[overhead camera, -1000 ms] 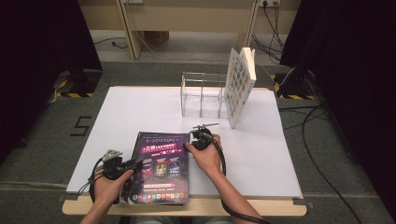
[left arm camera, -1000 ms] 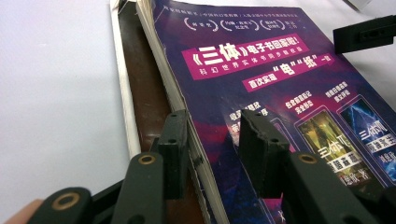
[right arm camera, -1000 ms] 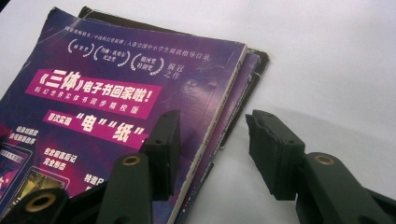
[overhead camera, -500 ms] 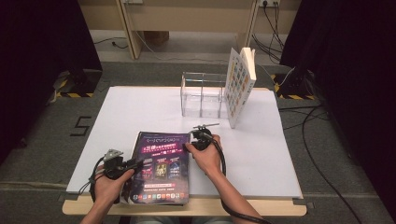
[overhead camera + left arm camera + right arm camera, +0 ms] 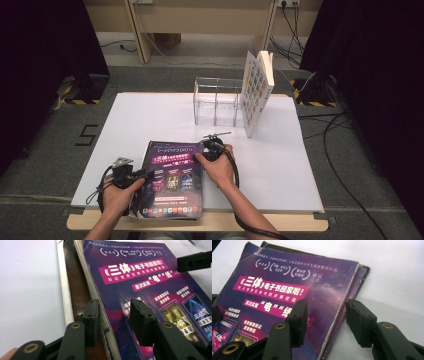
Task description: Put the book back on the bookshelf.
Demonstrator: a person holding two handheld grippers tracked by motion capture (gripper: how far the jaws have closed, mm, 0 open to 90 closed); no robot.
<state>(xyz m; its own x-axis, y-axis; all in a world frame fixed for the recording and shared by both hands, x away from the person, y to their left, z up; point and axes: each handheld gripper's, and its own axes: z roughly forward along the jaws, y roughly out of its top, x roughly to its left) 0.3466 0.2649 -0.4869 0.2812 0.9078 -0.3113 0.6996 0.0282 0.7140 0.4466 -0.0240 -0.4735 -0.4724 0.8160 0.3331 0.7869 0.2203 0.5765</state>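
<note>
Near the front edge of the white table [image 5: 150,115], a purple paperback book [image 5: 172,177] lies flat with its cover up, and you work on it from both sides. It rests on top of a second, darker book [image 5: 77,290], whose brown edge shows just beyond the purple one's pages.

Your left hand [image 5: 116,197] comes in from the bottom of the high view, forearm angled slightly inward, and holds the left gripper [image 5: 142,175] low and level at the book's left side. From the left gripper view, its two black jaws straddle the page edge: one jaw stands outside the block of pages, the other over the cover. They have just been opening, and the pads do not press the book.

Your right hand [image 5: 217,167] reaches further forward, wrist bent inward, with the right gripper [image 5: 200,155] at the book's upper right side. From the right gripper view, its jaws stand wide, one over the cover and one past the spine over the bare table. They too have just been opening, with the book's edge between them but ungripped.

Farther back stand a clear plastic divided box [image 5: 217,100] and an upright book [image 5: 257,90] leaning against its right end.
</note>
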